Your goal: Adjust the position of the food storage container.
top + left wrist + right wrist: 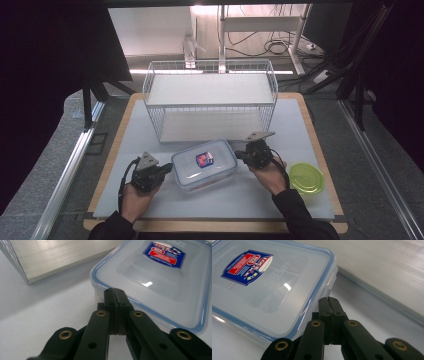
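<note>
White mat, wire basket upper centre. Left gripper and right gripper, jaws pressed together empty, flank the lidded food container, likely to squeeze-lift it.

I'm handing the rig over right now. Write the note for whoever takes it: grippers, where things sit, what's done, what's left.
Left gripper: jaws shut, empty, at the container's left end.
Right gripper: jaws shut, empty, at its right end.
Clear container: on the white mat in front of the wire rack, lid on, side latch looks unclipped.
Green lid: lies alone at the mat's right.
Done: both grippers positioned.
Left: probably gripping or moving the container; nothing lifted.
</note>
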`<state>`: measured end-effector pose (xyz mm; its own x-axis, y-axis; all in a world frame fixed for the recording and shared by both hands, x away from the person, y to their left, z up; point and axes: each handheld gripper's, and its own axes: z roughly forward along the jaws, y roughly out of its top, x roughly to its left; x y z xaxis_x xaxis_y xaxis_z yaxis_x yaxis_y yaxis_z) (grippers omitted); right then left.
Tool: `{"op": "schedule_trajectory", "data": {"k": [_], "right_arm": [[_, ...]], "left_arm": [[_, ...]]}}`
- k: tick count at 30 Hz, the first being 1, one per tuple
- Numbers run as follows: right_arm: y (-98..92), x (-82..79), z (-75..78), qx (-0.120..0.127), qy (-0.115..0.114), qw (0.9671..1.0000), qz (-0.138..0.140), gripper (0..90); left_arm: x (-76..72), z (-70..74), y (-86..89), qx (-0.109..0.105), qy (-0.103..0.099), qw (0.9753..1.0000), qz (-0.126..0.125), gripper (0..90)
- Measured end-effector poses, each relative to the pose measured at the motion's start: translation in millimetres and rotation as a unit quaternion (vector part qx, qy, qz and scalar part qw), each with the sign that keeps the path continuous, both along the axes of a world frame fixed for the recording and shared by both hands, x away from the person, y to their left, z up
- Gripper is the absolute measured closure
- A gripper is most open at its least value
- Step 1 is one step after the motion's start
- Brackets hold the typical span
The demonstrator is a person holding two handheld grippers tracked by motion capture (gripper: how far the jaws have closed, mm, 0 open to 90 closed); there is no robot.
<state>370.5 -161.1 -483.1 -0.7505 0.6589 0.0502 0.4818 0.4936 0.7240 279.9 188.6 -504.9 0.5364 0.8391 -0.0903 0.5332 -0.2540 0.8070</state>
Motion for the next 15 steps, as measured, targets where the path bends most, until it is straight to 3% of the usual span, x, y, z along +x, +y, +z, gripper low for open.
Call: {"op": "schedule_trajectory", "data": {"k": [9, 11, 15], "right_arm": [[-13.8, -32.6, 5.9, 0.002, -0.009, 0.9999, -0.007, 90.0], [-16.5, -39.1, 7.8, 0.012, -0.008, 0.9999, -0.005, 90.0], [-19.7, -46.1, 8.8, 0.001, -0.016, 0.9998, -0.007, 90.0]], "left_arm": [[26.7, 2.3, -10.1, 0.012, -0.01, 0.9998, -0.008, 89.9], [32.6, 3.5, -12.6, 0.009, -0.01, 0.9998, -0.015, 89.9], [41.8, 4.2, -19.5, 0.019, -0.016, 0.9996, -0.015, 89.9]]}}
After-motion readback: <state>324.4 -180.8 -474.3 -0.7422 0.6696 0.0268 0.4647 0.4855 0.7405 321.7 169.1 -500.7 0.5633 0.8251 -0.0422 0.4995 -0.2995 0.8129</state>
